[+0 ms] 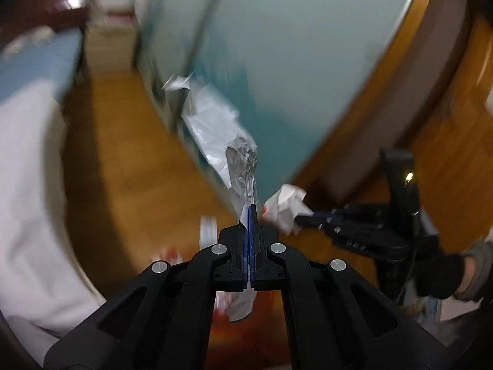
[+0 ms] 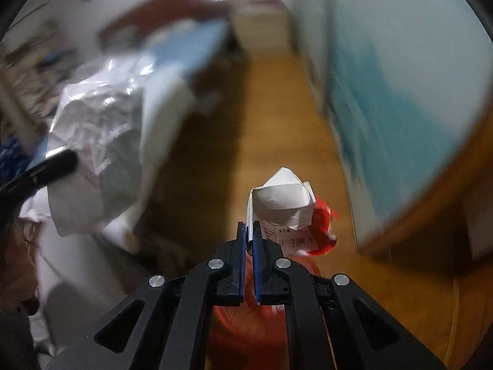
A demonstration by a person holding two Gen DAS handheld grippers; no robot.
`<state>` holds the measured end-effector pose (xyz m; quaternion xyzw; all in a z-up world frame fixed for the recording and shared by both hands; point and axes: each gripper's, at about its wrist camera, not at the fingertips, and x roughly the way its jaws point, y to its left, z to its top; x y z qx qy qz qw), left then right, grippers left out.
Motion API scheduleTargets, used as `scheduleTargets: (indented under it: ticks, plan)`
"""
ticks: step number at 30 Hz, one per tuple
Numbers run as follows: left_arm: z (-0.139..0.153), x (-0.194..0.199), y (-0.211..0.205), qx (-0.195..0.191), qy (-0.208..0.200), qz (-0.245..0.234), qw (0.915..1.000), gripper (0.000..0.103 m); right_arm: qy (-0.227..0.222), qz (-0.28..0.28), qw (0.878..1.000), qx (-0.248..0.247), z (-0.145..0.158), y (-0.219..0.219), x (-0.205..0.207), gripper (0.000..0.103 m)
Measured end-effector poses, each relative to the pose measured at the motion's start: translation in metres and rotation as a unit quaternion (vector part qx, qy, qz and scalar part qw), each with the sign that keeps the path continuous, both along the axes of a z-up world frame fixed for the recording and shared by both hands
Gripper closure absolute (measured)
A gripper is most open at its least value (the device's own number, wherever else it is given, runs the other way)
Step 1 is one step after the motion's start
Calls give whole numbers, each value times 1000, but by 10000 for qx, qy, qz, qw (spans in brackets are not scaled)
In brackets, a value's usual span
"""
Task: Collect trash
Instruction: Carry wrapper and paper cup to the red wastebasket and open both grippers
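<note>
Left tongs (image 1: 250, 208) clamped on a crinkled clear plastic bag (image 1: 215, 126), held above the wooden floor (image 1: 123, 154) beside a blurred teal panel (image 1: 292, 46). Right tongs (image 2: 250, 231) pinched on crumpled white paper (image 2: 282, 199) with a red wrapper (image 2: 322, 228); barcode label (image 2: 291, 240) visible, small print unreadable. Red bin (image 2: 246, 333) blurred below.
</note>
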<state>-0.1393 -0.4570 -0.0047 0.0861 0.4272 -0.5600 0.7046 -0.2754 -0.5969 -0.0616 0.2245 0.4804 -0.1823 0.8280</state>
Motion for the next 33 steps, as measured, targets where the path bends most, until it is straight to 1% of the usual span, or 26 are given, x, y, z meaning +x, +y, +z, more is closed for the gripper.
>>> scheduleTargets:
  ticks: [1,2,3,4,6,7,8,10,13,14,16,17,18,19,20,21,23,24,26,29,33]
  plan:
    - [-20,-6,-16,385,150,-140,9990,103,170,-106,9996,194,-20,-4,-10,97]
    - [-39,-12,-27,669,307,-258,9970,103,297,-144,9989,323,-35,-6,-14,97]
    - [-57,-16,-36,969,499,-414,9932,103,391,-191,9982,411,-46,-8,-18,97]
    - [-69,-17,-42,1195,594,-469,9899,103,470,-300,9965,619,-65,-9,-25,97]
    - [-83,-15,-50,1471,788,-504,9847,103,481,-447,9933,947,-84,-8,-27,97]
    - [-92,-7,-52,1591,1002,-418,9813,103,456,-491,9913,1134,-93,-9,-27,97]
    - [-97,-2,-54,1671,1100,-371,9791,103,448,-462,9915,1129,-96,-8,-26,97]
    - [-115,6,-55,1943,1365,-256,9711,103,434,-362,9919,1139,-101,-8,-19,97]
    - [-128,8,-57,2197,1582,-255,9623,103,426,-338,9908,1240,-105,-9,-15,96]
    - [-131,-6,-61,2216,1576,-259,9620,103,425,-377,9900,1293,-105,-9,-14,94]
    - [-134,-10,-59,2283,1612,-307,9597,103,440,-464,9885,1367,-105,-9,-12,92]
    - [-136,-11,-57,2334,1615,-278,9585,102,442,-480,9887,1347,-114,-7,-11,88]
    - [-137,-12,-57,2396,1612,-251,9571,102,439,-508,9895,1280,-112,-7,-11,75]
    - [-139,-10,-59,2426,1664,-260,9554,100,428,-545,9903,1204,-114,-8,-10,64]
    - [-140,-11,-61,2419,1709,-264,9548,91,404,-570,9909,1150,-116,-9,-13,49]
    - [-139,-11,-60,2397,1712,-239,9553,83,383,-579,9918,1069,-113,-9,-12,49]
    - [-134,-8,-61,2331,1698,-186,9573,35,397,-562,9930,957,-111,-10,-13,49]
    - [-131,-8,-60,2243,1686,-161,9597,33,383,-584,9932,931,-110,-12,-14,49]
    - [-126,-8,-59,2141,1712,-184,9615,33,346,-621,9935,884,-106,-11,-14,49]
    - [-120,-8,-55,2029,1614,-108,9657,33,253,-643,9945,789,-97,-9,-11,49]
    - [-104,0,-42,1652,1484,157,9749,33,134,-539,9968,571,-81,-3,-1,49]
